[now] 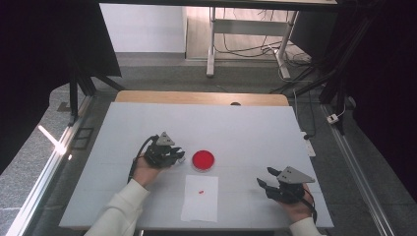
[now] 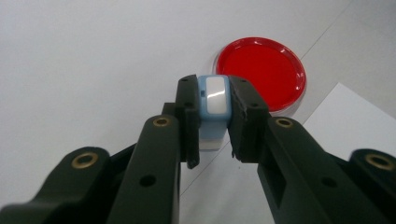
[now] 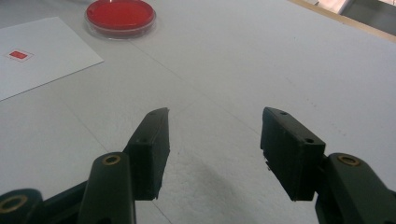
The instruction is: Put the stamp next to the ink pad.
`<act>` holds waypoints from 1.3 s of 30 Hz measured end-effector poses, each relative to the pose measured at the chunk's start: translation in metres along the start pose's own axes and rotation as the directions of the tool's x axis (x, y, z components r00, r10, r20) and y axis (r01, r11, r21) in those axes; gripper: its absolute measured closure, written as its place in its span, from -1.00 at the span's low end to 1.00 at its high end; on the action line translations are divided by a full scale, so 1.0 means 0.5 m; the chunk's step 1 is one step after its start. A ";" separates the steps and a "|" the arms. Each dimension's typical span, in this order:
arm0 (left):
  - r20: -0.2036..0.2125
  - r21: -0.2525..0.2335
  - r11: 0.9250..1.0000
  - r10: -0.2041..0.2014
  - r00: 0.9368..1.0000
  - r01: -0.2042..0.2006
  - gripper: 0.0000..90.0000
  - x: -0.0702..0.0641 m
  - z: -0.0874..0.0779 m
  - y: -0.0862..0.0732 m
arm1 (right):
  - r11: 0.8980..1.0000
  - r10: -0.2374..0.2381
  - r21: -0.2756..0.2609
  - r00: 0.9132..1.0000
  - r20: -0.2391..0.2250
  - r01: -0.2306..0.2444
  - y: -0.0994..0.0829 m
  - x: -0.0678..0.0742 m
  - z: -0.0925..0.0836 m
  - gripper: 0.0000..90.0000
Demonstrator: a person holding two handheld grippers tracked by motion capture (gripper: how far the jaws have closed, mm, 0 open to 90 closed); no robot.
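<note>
A round dish of red liquid [image 1: 203, 160] [image 2: 261, 72] [image 3: 120, 17] sits near the middle of the white table. Just left of it, my left gripper [image 1: 176, 153] [image 2: 214, 116] is shut on a small light-blue block with a white face [image 2: 214, 100], held above the table. In front of the dish lies a white sheet of paper [image 1: 200, 197] [image 3: 32, 53] [image 2: 345, 126] with a small red square mark [image 1: 201, 191] [image 3: 18, 55] on it. My right gripper [image 1: 267, 178] [image 3: 215, 140] stands open at the front right, nothing between its jaws.
The white tabletop [image 1: 246, 132] has a wooden strip [image 1: 201, 97] along its far edge. Beyond it are grey floor, desk legs [image 1: 211, 44] and cables. Metal rails [image 1: 354, 172] run along both sides of the table.
</note>
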State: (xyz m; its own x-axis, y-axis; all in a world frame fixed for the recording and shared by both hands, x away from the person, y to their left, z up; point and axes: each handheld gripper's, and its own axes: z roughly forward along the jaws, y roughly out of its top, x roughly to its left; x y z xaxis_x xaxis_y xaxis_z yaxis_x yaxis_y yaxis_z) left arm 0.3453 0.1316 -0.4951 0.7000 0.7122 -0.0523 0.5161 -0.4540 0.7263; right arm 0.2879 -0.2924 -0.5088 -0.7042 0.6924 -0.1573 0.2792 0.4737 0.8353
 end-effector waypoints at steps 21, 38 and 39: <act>0.005 0.035 0.999 0.004 1.000 -0.004 0.66 0.002 0.020 -0.006 | 1.000 -0.003 0.001 1.000 0.001 0.003 0.000 0.001 0.003 -0.07; 0.000 0.011 1.000 0.010 1.000 -0.010 0.16 -0.008 0.024 0.000 | 1.000 -0.002 0.001 1.000 0.007 0.002 0.000 0.000 0.001 -0.07; -0.007 0.003 1.000 0.006 1.000 -0.006 0.07 -0.008 0.019 0.000 | 1.000 -0.001 0.000 1.000 0.008 0.001 0.000 0.000 0.000 -0.07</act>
State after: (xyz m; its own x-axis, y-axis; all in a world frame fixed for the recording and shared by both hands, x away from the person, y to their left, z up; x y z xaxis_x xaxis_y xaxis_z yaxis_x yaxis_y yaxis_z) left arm 0.3473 0.1234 -0.5015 0.6995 0.7133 -0.0433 0.5134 -0.4595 0.7248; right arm 0.2879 -0.2921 -0.5088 -0.6993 0.6963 -0.1621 0.2790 0.4745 0.8349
